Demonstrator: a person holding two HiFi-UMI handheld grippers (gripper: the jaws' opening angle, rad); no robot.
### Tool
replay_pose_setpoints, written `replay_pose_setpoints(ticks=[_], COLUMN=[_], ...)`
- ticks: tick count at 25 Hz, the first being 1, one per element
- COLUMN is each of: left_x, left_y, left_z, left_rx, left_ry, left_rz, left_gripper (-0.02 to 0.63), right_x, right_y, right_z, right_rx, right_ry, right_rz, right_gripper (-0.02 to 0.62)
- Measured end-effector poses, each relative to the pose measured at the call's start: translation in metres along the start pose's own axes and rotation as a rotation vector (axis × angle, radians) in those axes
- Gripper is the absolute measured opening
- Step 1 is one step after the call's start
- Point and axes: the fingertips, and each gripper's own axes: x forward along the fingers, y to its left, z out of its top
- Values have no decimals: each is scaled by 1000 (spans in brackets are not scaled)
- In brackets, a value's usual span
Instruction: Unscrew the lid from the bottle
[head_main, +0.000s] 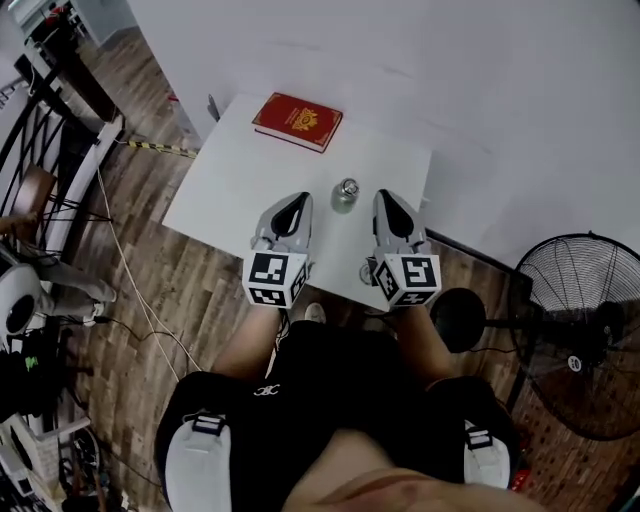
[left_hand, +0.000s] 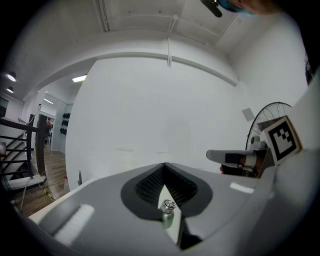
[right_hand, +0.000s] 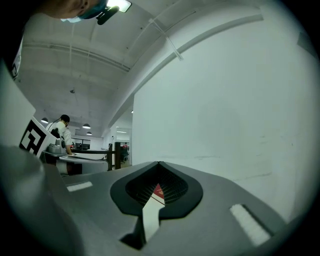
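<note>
1 white desk (head_main: 225, 195) carries everything. A red book (head_main: 297, 121) lies at its far end. The bottle (head_main: 345, 198) stands upright near the middle, well apart from the book. It sits between the tips of the 2 hand-held grippers and touches neither. The left hand-held gripper (head_main: 296, 203) has its jaws pressed together on nothing. The right hand-held gripper (head_main: 387, 202) is the same, closed and empty.

The bottle looks small, stiff and light, so on the smooth desk it would likely slide or tip if only its top were twisted. 1 gripper should pinch the body low down to steady it. The other should close across the lid (head_main: 349, 186), which looks like shiny metal and is probably slippery, so it needs a firm, square pinch.

Much is hard to make out. The head view is too distant to show the threads, any contents or the material. The left gripper view shows only the lid and upper bottle through the slit between its closed jaws, with the base cut off. The right gripper view catches only a sliver of the book, not the bottle.
</note>
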Motion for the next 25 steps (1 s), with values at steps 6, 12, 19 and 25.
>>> replay_pose_setpoints(ticks=[6, 12, 19, 25], left_x=[19, 30, 31, 37], left_y=[16, 22, 22, 12], left_z=[-7, -3, -12, -19], left_rx=[-19, -7, 11, 56], left_ry=[25, 32, 52, 65], left_rz=[23, 95, 257, 332], left_gripper=[54, 54, 54, 54], right_x=[19, 40, 60, 78], right_y=[-17, -30, -49, -47], right_z=[6, 5, -11, -24], right_rx=[-12, 1, 23, 24], right_ry=[-16, -14, 17, 38], right_rz=[-34, 34, 187, 337], right_gripper=[2, 2, 2, 11])
